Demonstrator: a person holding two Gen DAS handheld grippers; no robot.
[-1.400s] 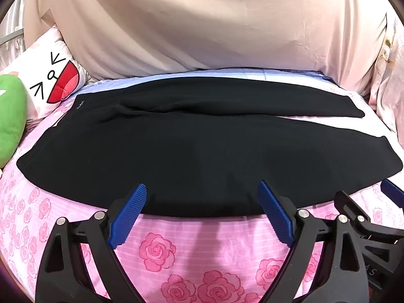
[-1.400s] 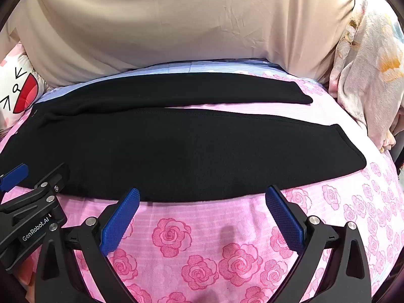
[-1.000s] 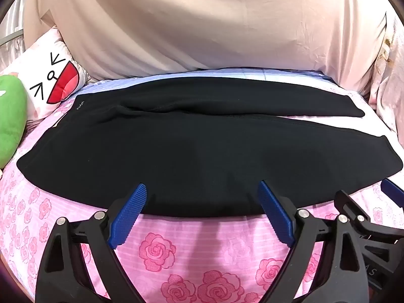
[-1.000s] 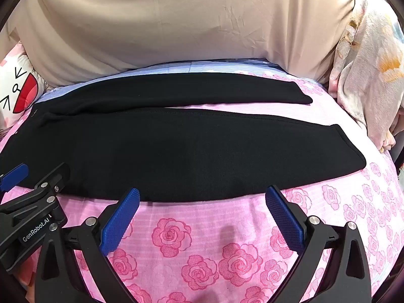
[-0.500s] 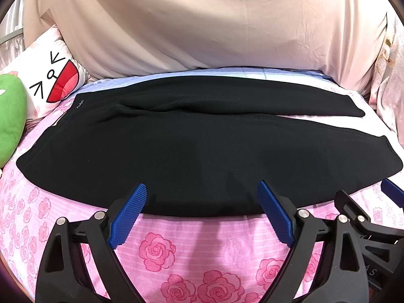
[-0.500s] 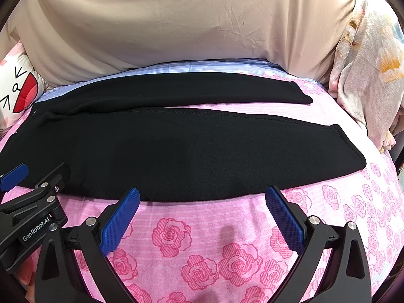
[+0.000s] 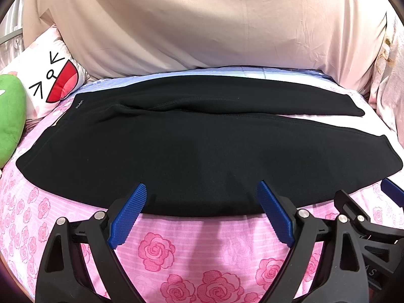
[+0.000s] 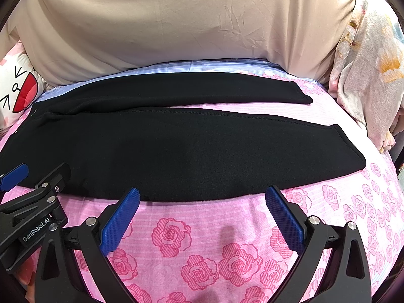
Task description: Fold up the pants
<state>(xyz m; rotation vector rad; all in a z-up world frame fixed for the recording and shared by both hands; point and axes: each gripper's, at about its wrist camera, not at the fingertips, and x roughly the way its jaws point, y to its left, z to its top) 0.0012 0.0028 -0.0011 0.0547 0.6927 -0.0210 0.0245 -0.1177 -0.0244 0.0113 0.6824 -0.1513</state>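
We see the pants (image 7: 202,151) spread flat across the sheet (image 7: 176,252), waist to the left, both legs running right with a gap between them. Our left gripper (image 7: 202,214) is wide open and holds nothing, its tips at the pants' near edge; the right gripper (image 8: 202,217) is likewise wide open and empty. Only the left view shows the plush (image 7: 10,118) (green, beside the pillow (image 7: 50,80)); only the right view shows the blanket (image 8: 371,75).

A: What has changed since the earlier frames?

B: Almost nothing. Your left wrist view has tilted slightly; the flat black fabric pants (image 7: 197,149) sit marginally higher than before. Neither gripper has advanced.
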